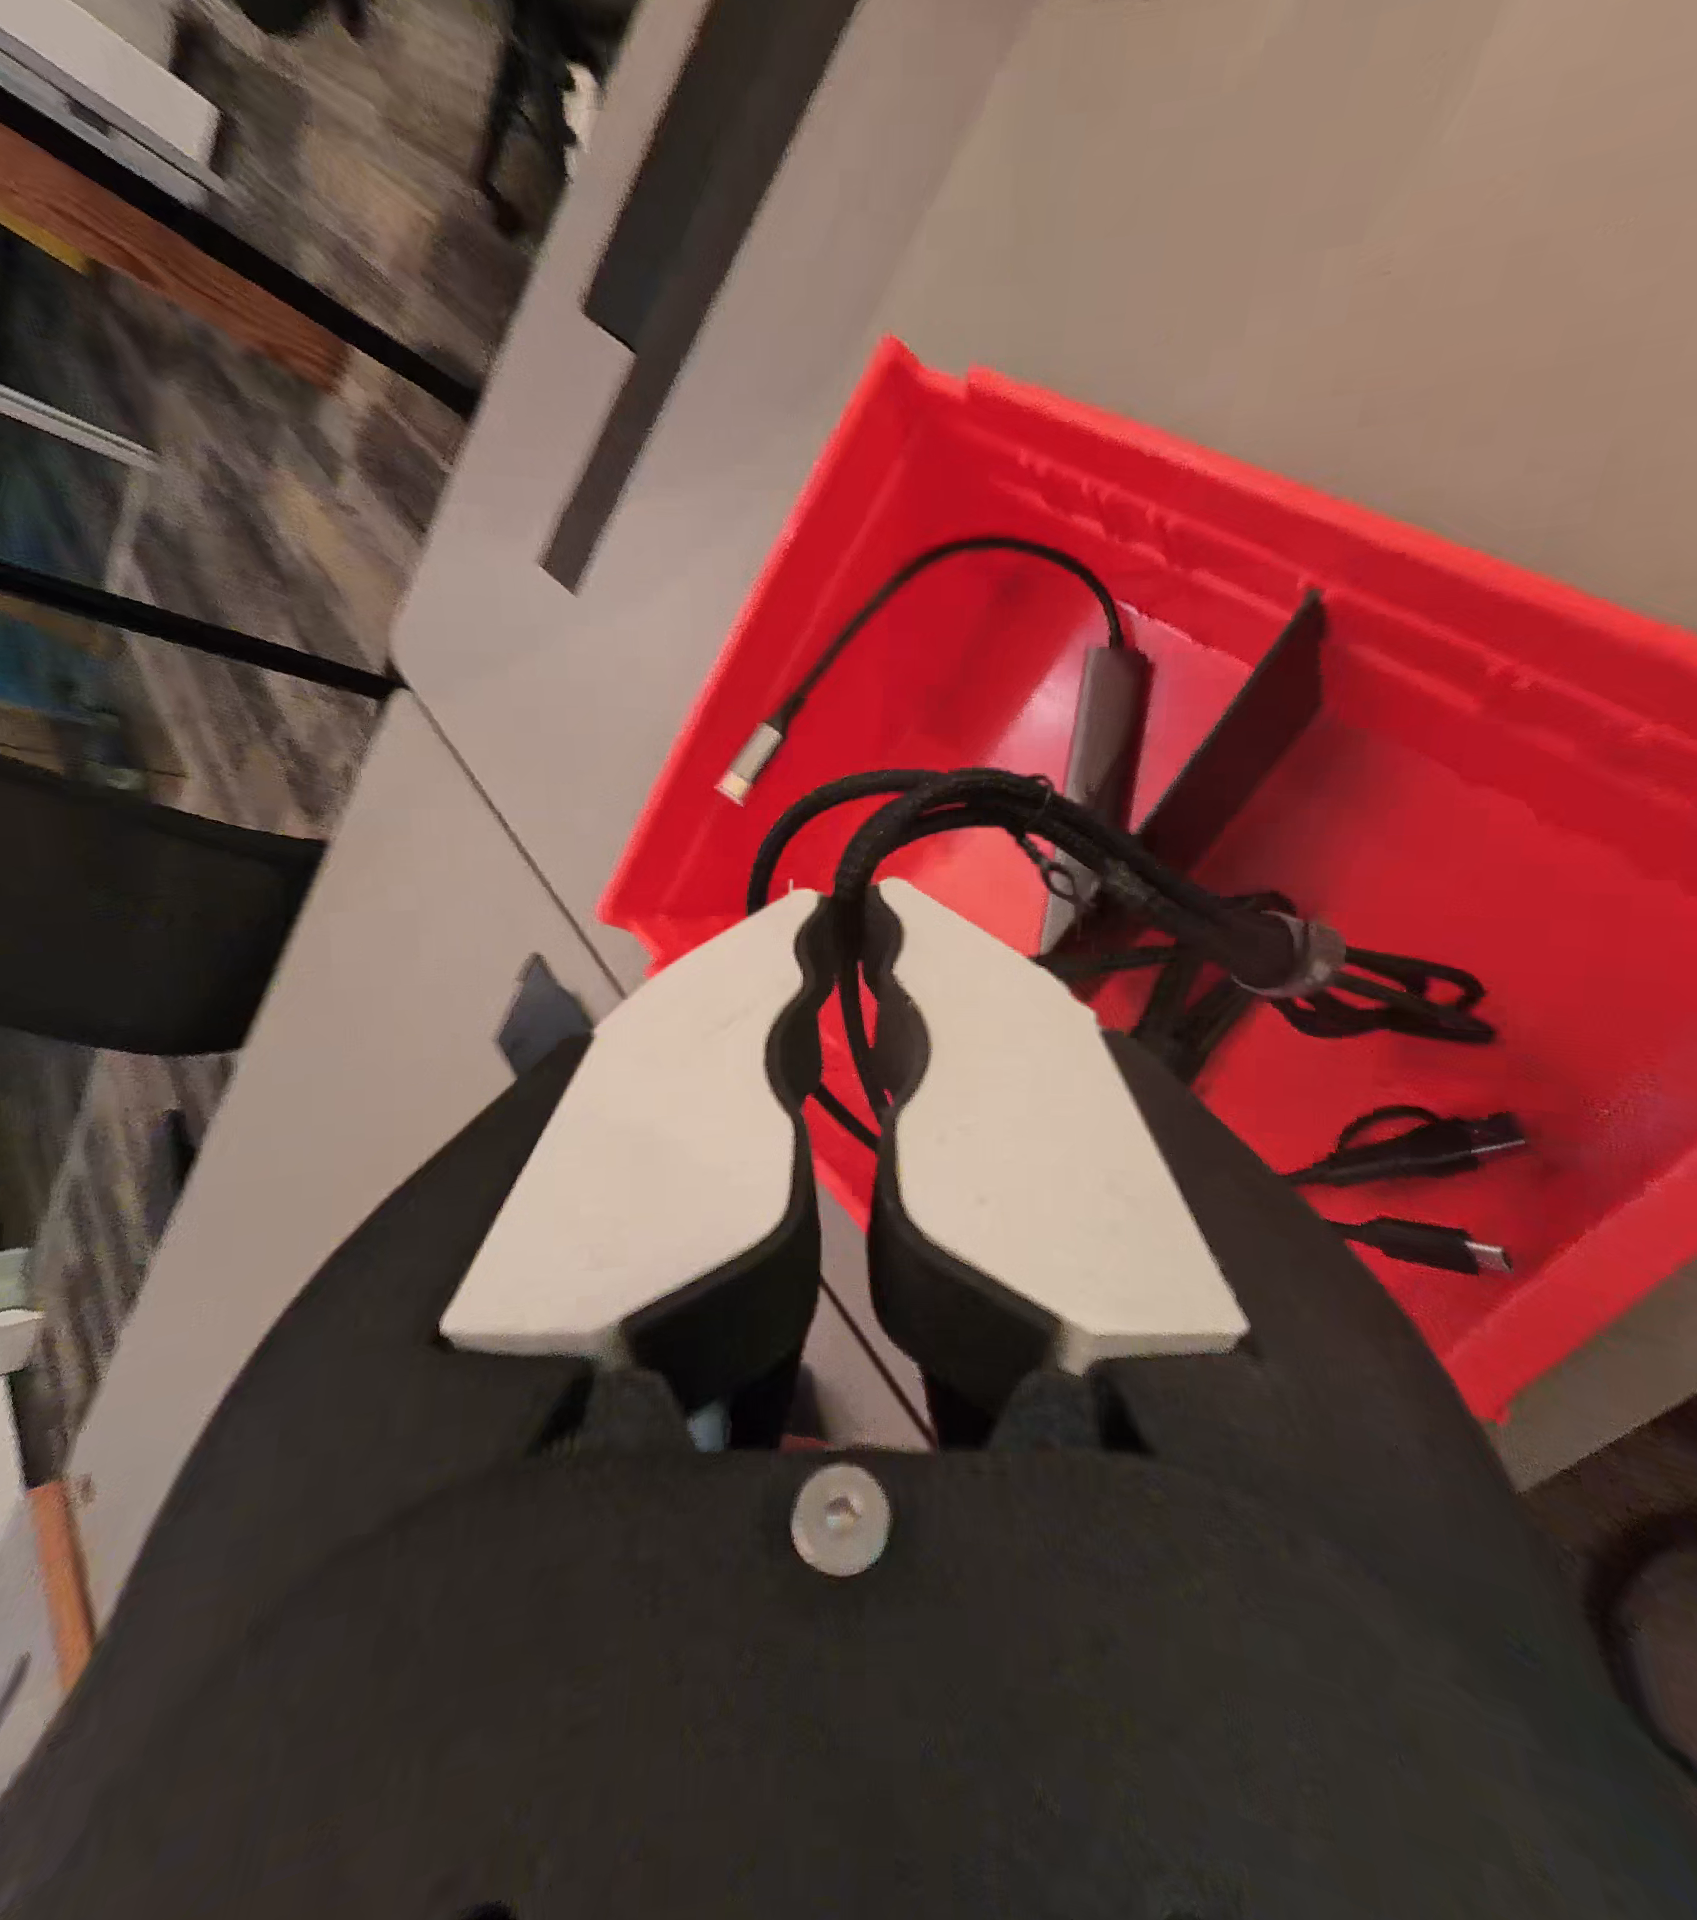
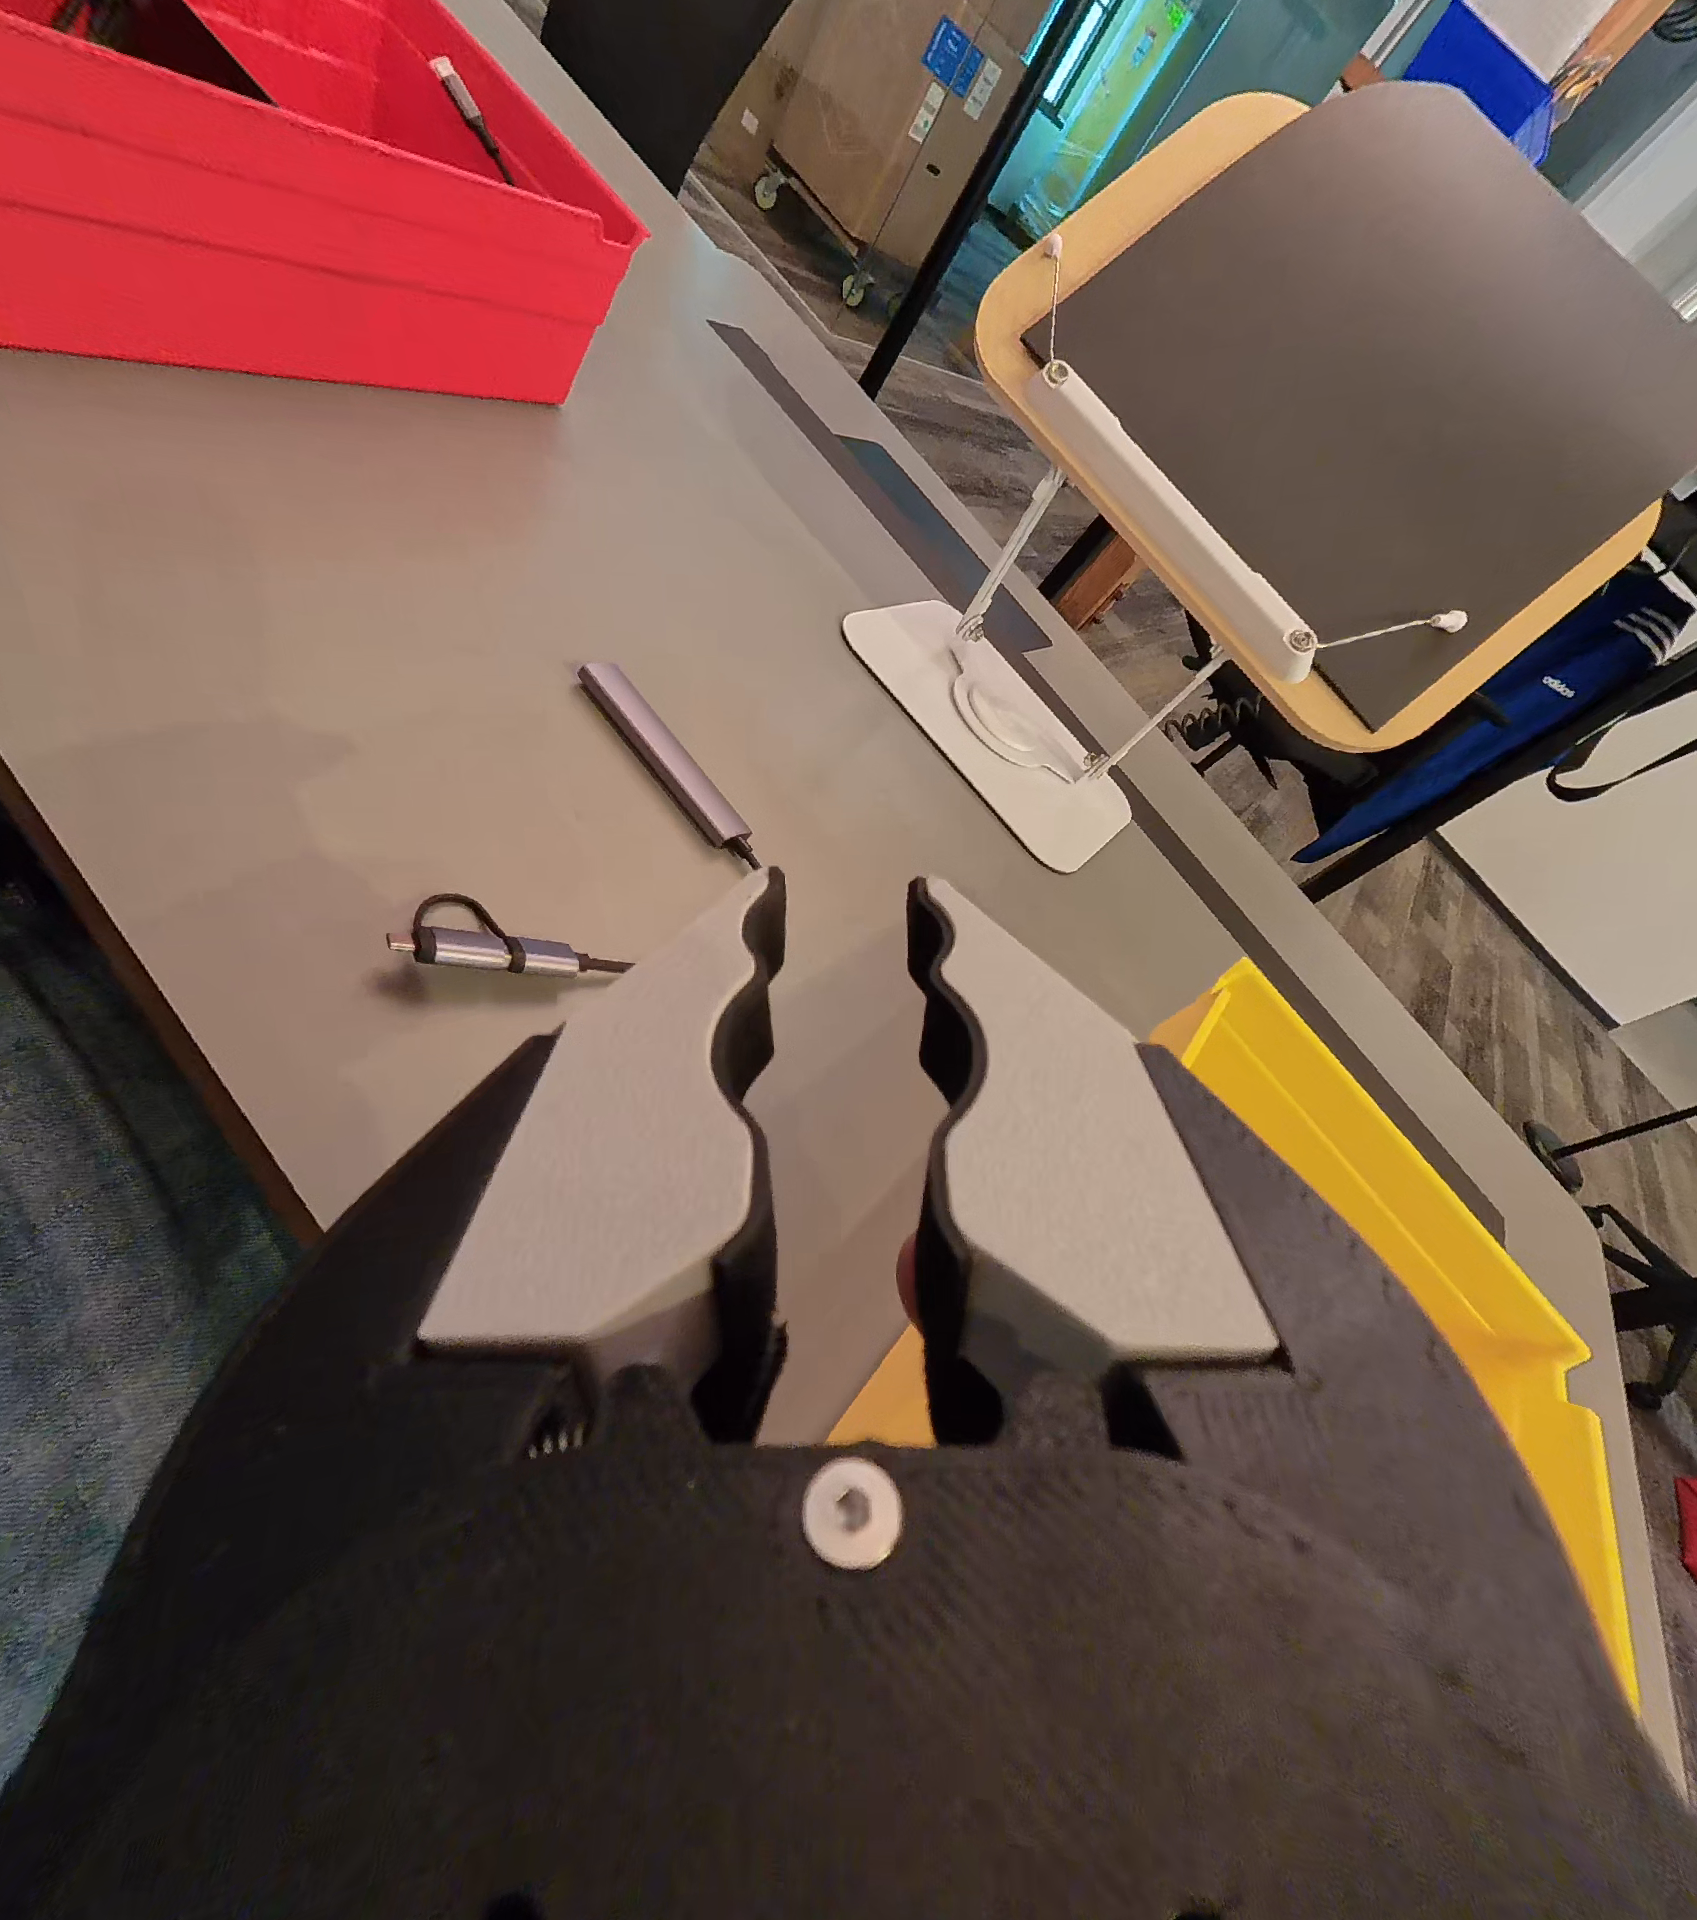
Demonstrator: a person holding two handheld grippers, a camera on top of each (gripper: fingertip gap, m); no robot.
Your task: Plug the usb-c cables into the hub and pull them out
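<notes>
Item one: our left tongs (image 1: 849,904), nearly closed, pinch a bundle of black braided cables (image 1: 937,805) at the fingertips; the bundle arches up from the grip and runs right, bound by a grey strap, down into the red bin (image 1: 1509,790).

Item two: inside that bin we find a slim grey hub (image 1: 1109,717) beside a dark divider (image 1: 1239,717), its own lead curling left to a silver plug (image 1: 748,764). Right of the divider lie loose black cable ends, among them a usb-c plug (image 1: 1467,1254) near the bin's near wall. The view is somewhat blurred.

Item three: our right tongs (image 2: 846,894) stand narrowly parted, gripping nothing, above the grey surface (image 2: 304,582).

Item four: just beyond their tips lies a second grey hub (image 2: 662,750), flat on the surface; to the left, a grey adapter plug with a black loop (image 2: 485,945).

Item five: a white stand (image 2: 989,727) on the right carries a dark panel. A yellow bin (image 2: 1363,1236) sits near right; the red bin occupies the far left.
</notes>
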